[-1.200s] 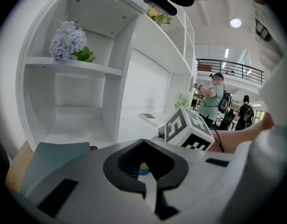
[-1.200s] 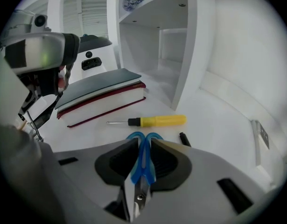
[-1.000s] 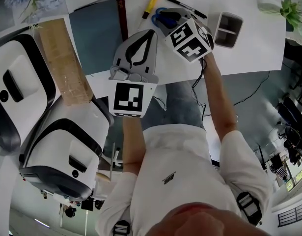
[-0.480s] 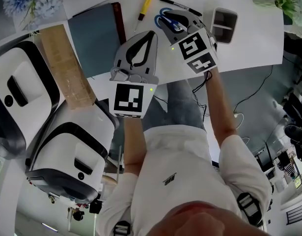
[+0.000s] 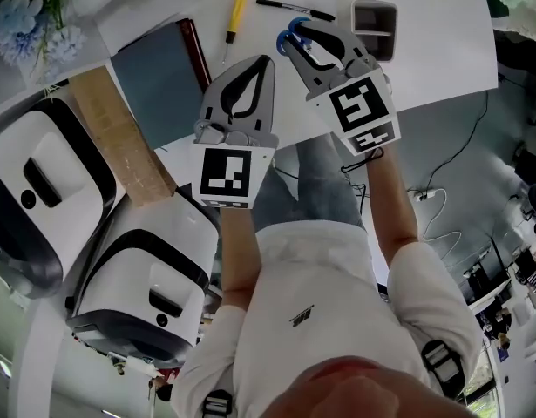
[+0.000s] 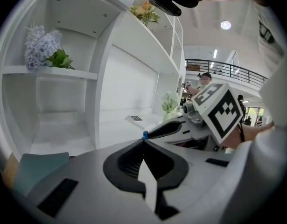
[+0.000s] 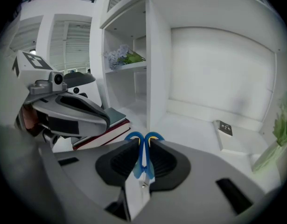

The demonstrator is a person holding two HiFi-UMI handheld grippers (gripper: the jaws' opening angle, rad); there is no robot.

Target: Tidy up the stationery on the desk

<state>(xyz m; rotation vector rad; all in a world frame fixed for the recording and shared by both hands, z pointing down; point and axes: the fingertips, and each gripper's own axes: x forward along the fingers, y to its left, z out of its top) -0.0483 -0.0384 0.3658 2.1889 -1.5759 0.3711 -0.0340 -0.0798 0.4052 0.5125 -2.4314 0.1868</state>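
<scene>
My right gripper (image 5: 298, 40) is shut on a pair of blue-handled scissors (image 5: 284, 38) and holds them above the white desk (image 5: 442, 59). In the right gripper view the blue handles (image 7: 143, 146) stick out past the tips of the pressed jaws (image 7: 143, 141). My left gripper (image 5: 266, 60) hovers just to its left, shut with nothing in it, and its tips (image 6: 143, 141) meet in the left gripper view. On the desk beyond lie a yellow-handled tool (image 5: 234, 14) and a black pen (image 5: 294, 8), with a grey pen holder (image 5: 374, 17) at the right.
A teal book on a dark red one (image 5: 159, 72) lies at the left, beside a long brown board (image 5: 119, 138). Two white machines (image 5: 41, 190) stand lower left. White shelves with flowers (image 6: 45, 48) rise behind the desk. A small notepad (image 7: 225, 127) lies on it.
My right gripper has risen off the desk with the scissors and tipped upward. The left gripper has shifted only slightly.
</scene>
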